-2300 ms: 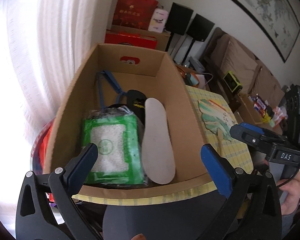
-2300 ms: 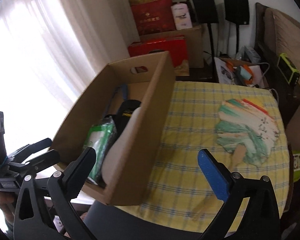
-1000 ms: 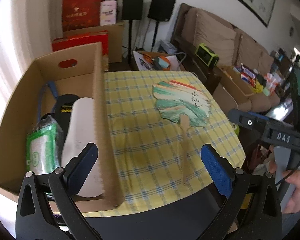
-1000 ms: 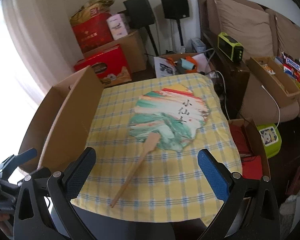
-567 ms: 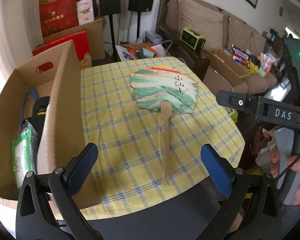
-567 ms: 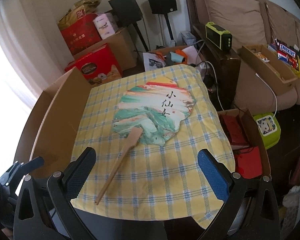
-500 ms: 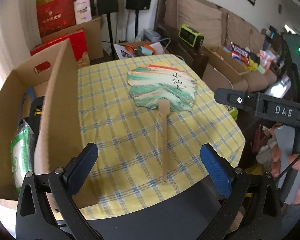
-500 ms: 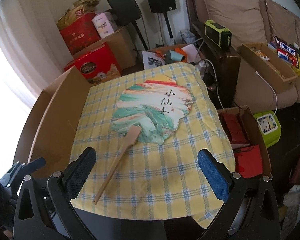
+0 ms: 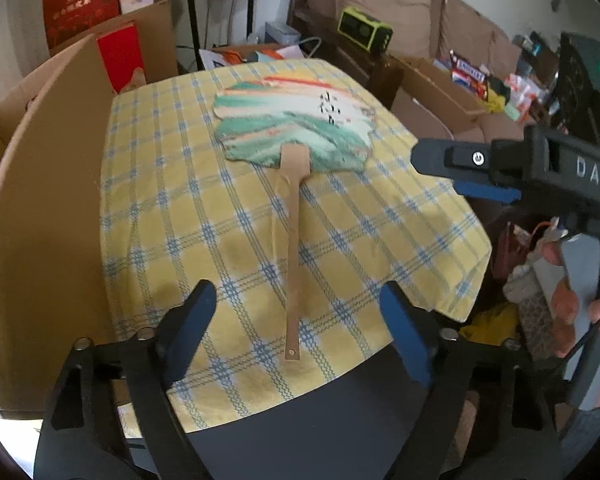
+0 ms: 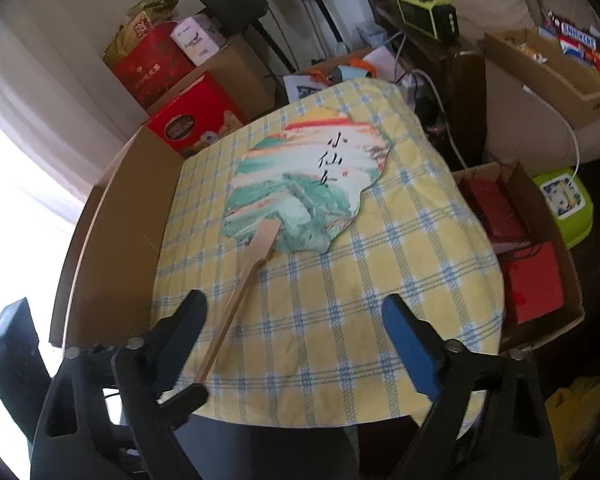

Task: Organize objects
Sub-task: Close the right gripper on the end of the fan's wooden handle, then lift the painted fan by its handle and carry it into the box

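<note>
A painted paper fan (image 9: 296, 132) with a long wooden handle (image 9: 293, 264) lies flat on the yellow checked tablecloth (image 9: 180, 208); it also shows in the right wrist view (image 10: 308, 188). A brown cardboard box (image 9: 40, 200) stands at the table's left. My left gripper (image 9: 300, 320) is open and empty, its fingers either side of the handle's near end, just short of it. My right gripper (image 10: 296, 328) is open and empty over the table's near edge; it appears at the right of the left wrist view (image 9: 480, 172).
Red gift boxes (image 10: 196, 120) and black speakers (image 10: 228, 0) stand behind the table. A sofa (image 9: 400, 28), a green radio (image 10: 428, 16) and an open carton with red packets (image 10: 524, 256) lie to the right, below the table edge.
Both grippers swung right from the box to the fan, then moved closer and lower. The left gripper now straddles the line of the handle's end.
</note>
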